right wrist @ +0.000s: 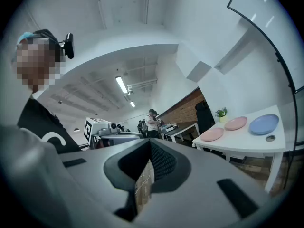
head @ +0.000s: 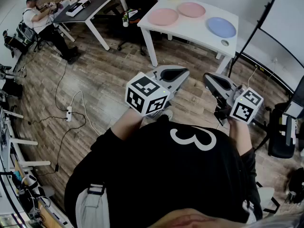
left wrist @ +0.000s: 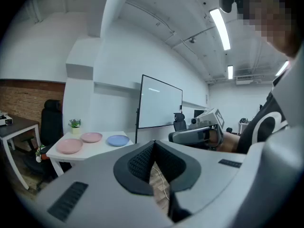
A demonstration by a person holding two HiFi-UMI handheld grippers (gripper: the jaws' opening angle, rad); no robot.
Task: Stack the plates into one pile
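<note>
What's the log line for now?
left tongs: shut, empty | right tongs: shut, empty | pink plate, second pink plate, blue plate: unstacked on white table

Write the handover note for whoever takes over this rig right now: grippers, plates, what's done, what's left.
Left gripper: fingers shut, empty, held out in front of the person, well short of the table.
Right gripper: fingers shut, empty, also short of the table.
Plates: in the head view, the left pink plate, the middle pink plate and the blue plate lie in a row on the white table, none overlapping.
Done: nothing stacked yet.
Left: step up to the table, open a gripper, then set the plates one on another until all three make one pile.
</note>
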